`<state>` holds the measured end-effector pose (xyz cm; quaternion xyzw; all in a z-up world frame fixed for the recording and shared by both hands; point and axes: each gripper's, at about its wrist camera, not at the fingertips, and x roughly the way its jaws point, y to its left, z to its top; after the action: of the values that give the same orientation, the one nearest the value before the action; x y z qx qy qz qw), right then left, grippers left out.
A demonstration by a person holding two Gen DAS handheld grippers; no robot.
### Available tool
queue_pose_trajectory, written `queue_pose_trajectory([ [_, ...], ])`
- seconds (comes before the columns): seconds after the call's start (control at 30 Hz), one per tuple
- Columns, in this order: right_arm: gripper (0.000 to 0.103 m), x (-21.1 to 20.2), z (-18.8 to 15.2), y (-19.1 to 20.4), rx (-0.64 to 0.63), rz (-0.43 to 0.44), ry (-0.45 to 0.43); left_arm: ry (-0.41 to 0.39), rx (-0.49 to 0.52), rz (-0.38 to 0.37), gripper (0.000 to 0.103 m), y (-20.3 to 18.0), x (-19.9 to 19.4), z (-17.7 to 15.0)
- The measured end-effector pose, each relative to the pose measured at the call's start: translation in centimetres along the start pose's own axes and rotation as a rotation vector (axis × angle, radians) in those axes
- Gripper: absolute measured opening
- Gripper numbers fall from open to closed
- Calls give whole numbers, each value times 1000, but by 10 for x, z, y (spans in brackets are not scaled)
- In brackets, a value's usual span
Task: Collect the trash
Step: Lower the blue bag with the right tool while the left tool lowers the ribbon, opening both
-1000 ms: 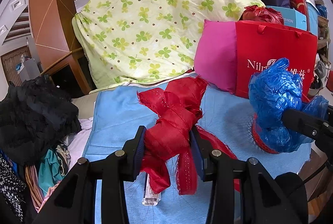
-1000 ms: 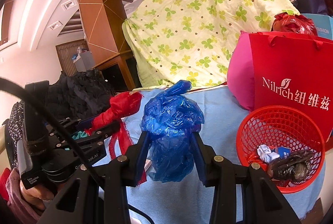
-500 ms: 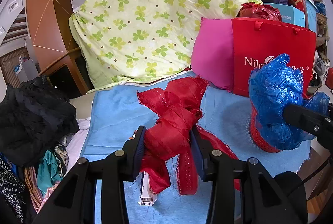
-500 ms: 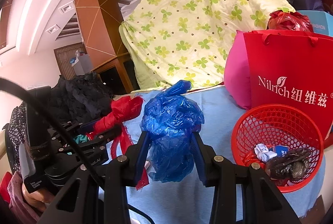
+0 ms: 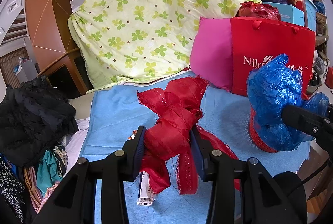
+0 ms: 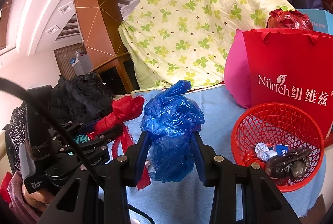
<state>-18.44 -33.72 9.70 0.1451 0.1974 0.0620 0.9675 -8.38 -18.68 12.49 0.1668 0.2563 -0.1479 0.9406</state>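
Note:
My left gripper is shut on a crumpled red ribbon cloth and holds it above the blue tablecloth. My right gripper is shut on a crumpled blue plastic bag, held left of the red mesh basket. The basket holds a white paper scrap and a dark plastic wad. In the left wrist view the blue bag hangs in front of the basket. The red cloth also shows at the left of the right wrist view.
A small barcoded packet lies on the tablecloth under the red cloth. A red paper bag and pink cushion stand behind the basket. A green-flowered quilt rises at the back. Black and mixed clothes pile at the left.
Both grippers have shifted only slightly, each keeping hold of its load. The basket sits a little nearer the middle of the right wrist view.

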Motion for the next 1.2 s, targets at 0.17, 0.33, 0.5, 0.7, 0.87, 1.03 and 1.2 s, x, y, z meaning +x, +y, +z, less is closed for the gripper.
queue_pose_trajectory([
  [0.17, 43, -1, -2, -2, 8, -1, -4, 0, 5, -3, 44, -1, 1, 1],
  [0.33, 43, -3, -2, -3, 13, -3, -6, -1, 12, -7, 44, -6, 2, 1],
  [0.5, 43, -5, -3, -4, 19, -5, -8, 2, 20, -13, 44, -7, 3, 0],
  [0.7, 43, -5, -2, -4, 28, -7, -3, 7, 25, -17, 44, -8, 4, 0],
  [0.87, 43, -4, -2, -6, 35, -8, -2, 12, 26, -20, 44, -9, 6, 1],
  [1.03, 43, -4, -2, -7, 39, -8, 0, 18, 27, -24, 44, -10, 8, 1],
  [1.2, 43, -3, -4, -9, 46, -10, 2, 25, 33, -27, 44, -13, 10, -1],
])
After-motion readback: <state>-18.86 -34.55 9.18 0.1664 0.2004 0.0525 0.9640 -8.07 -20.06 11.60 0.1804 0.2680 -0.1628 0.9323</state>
